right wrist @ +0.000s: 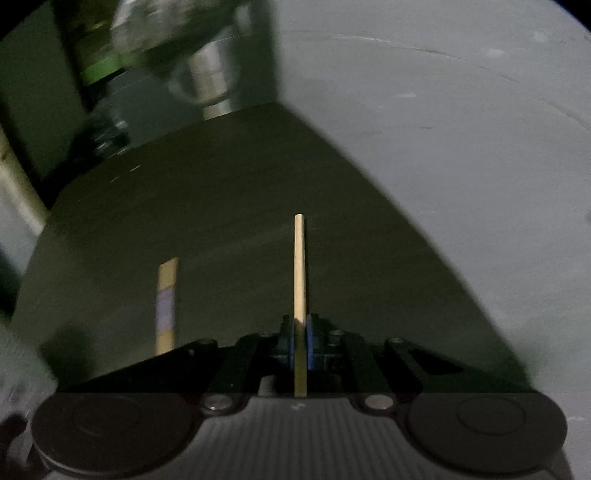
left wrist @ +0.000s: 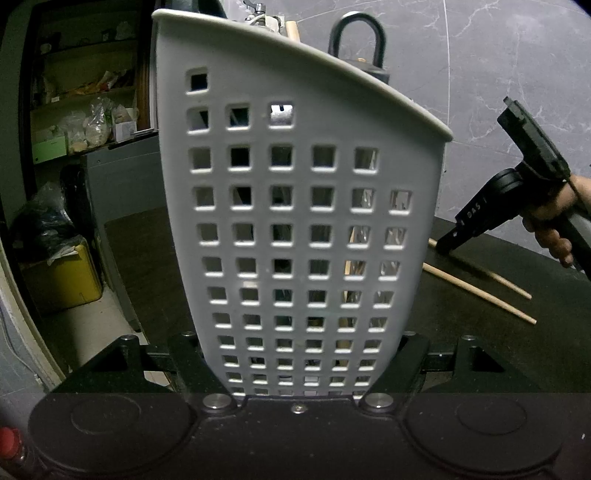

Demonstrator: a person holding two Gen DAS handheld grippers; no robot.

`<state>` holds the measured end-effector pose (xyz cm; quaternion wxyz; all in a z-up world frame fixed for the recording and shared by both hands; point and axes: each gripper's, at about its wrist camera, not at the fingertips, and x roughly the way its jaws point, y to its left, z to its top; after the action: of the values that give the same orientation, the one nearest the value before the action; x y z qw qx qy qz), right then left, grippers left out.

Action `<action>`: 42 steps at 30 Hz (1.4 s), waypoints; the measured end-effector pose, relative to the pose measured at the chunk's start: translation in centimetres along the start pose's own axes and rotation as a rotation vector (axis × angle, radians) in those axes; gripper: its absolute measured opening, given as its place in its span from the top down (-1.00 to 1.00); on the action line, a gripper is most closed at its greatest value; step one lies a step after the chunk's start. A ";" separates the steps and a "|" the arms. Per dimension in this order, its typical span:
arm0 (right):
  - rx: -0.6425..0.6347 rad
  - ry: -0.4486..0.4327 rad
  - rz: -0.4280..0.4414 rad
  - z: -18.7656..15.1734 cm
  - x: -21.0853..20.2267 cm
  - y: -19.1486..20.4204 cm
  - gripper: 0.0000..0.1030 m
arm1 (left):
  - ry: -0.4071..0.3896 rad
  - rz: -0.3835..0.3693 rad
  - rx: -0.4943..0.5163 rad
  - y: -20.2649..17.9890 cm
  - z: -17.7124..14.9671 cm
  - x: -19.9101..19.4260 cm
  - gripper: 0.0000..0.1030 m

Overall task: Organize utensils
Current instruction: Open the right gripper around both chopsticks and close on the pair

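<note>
The utensil holder (left wrist: 295, 221) is a pale grey plastic caddy with a grid of square holes and a sloping rim; it is standing upright on the dark desk (left wrist: 480, 350) near its left edge, and the left gripper (left wrist: 299, 365) is clamping its lower wall between both jaws. A dark looped handle (left wrist: 356, 44) and a wooden stick end (left wrist: 292, 28) are protruding above the rim, and metal glints through the holes.

The right gripper (right wrist: 300, 332) is pinching one wooden chopstick (right wrist: 299, 269) tightly between its blue pads (right wrist: 310, 343), the stick pointing straight ahead over the desk.

The left wrist view is showing two chopsticks (left wrist: 480, 291) on the desk beside the holder's right side, with the right gripper's tips at one of them. The right wrist view (heavily blurred) is showing only a second chopstick (right wrist: 167, 302) lying on the desk left of the held one; the holder cannot be made out there.
</note>
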<state>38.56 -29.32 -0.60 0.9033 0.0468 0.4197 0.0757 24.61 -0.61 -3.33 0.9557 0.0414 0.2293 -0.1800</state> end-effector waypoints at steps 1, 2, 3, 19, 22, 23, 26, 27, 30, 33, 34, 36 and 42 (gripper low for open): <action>-0.015 0.005 0.017 -0.2 -0.2 0.7 0.86 | 0.000 0.000 0.000 0.0 0.0 0.0 -0.46; -0.030 0.008 0.035 -0.3 -0.4 1.4 0.86 | 0.000 0.001 0.000 0.0 0.0 0.0 -0.46; -0.045 0.008 0.045 -0.4 -0.7 2.0 0.86 | 0.000 0.001 0.000 0.0 0.0 0.0 -0.46; -0.202 0.039 0.065 -1.1 -1.4 5.7 0.80 | 0.000 0.001 -0.002 0.0 0.0 0.0 -0.46; -0.198 0.037 0.070 -0.7 -1.1 5.5 0.64 | 0.000 0.001 -0.002 0.0 0.0 0.0 -0.46; -0.193 0.033 0.071 -0.6 -1.1 5.3 0.59 | 0.000 0.001 -0.002 0.0 0.0 0.0 -0.46; -0.182 0.029 0.085 -0.4 -1.1 5.2 0.37 | 0.000 0.001 -0.001 0.0 0.0 0.0 -0.46; -0.179 0.033 0.089 -0.4 -1.0 5.2 0.18 | 0.000 0.001 -0.001 0.0 0.0 0.0 -0.46; -0.154 0.033 0.116 -0.2 -0.7 5.2 -0.14 | 0.001 0.001 -0.001 0.0 0.0 0.0 -0.46; -0.139 0.033 0.136 0.0 -0.2 5.5 -0.33 | 0.000 0.001 -0.002 0.0 0.0 0.0 -0.46; -0.146 0.030 0.132 0.0 -0.1 5.7 -0.37 | 0.000 0.002 -0.003 -0.1 0.0 0.0 -0.46; -0.158 0.028 0.124 0.2 0.2 6.0 -0.37 | 0.001 0.004 -0.004 -0.1 0.1 -0.1 -0.46; -0.187 0.024 0.088 0.2 0.8 6.9 -0.37 | 0.004 0.007 -0.006 -0.1 0.1 -0.1 -0.46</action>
<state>38.52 -22.43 -0.05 0.8944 -0.0201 0.4192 0.1546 24.54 -0.71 -3.17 0.9560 0.0396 0.2314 -0.1759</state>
